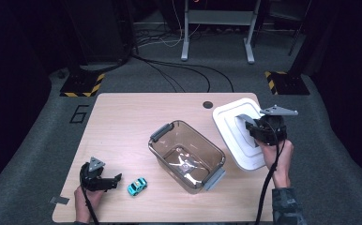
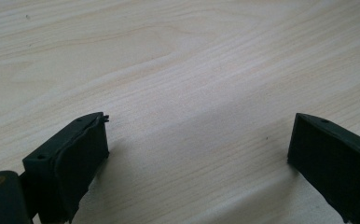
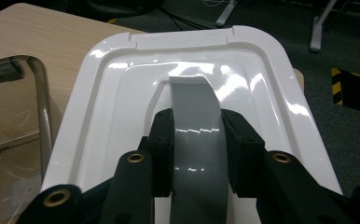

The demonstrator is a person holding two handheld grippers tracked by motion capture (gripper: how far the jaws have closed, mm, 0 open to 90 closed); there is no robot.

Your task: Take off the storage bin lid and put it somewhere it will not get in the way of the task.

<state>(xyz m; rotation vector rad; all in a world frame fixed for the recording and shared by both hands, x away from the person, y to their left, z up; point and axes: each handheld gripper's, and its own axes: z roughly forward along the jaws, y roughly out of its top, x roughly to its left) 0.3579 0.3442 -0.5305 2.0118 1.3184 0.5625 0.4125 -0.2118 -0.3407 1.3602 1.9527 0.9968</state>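
In the high view, the right gripper (image 1: 252, 125) was at the right of the frame, over the white lid (image 1: 230, 123), which lay at the right edge of the wooden worktop (image 1: 123, 122) and partly beyond it. The transparent brown container (image 1: 187, 155) stood open in the middle of the frame, just beside the lid, with a grey latch at each short end. The left gripper (image 1: 115, 181) rested at the lower left, and a small turquoise toy car (image 1: 137, 186) lay near it, to its right.

In the left gripper view, the two black jaws stood wide apart at the lower corners, with bare worktop (image 2: 178, 70) between them.

In the right gripper view, the jaws were closed from both sides on the grey handle (image 3: 198, 140) in the centre of the lid (image 3: 271, 88). The rim of the container (image 3: 38, 79) appeared at the left edge of the frame.
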